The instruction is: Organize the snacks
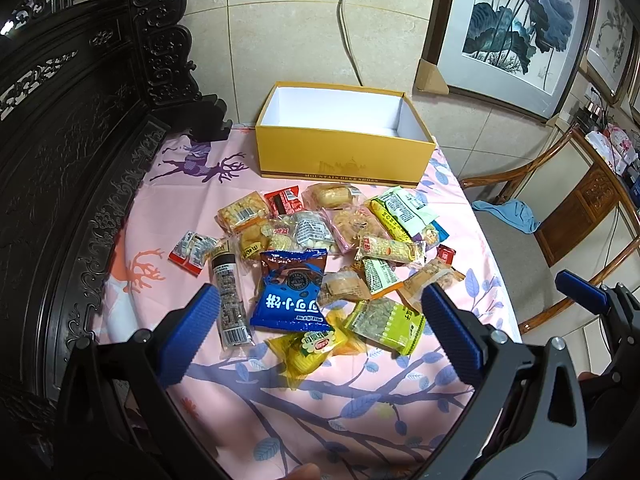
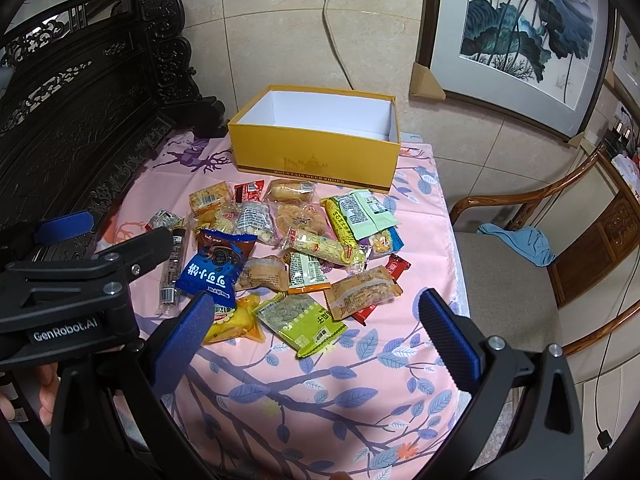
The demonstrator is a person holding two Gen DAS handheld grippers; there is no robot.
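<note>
Yellow box (image 1: 344, 152) floor hidden (near wall blocks).

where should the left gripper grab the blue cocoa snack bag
Grip the blue bag by its near crimped bottom edge, coming from the front with the open left gripper. It lies flat atop the pile, and that edge points toward the fingers; its sides crowd other packets.

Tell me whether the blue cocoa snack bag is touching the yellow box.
Apart. In the left wrist view the blue cocoa snack bag lies well short of the yellow box, with other packets and bare pink cloth between them.
</note>
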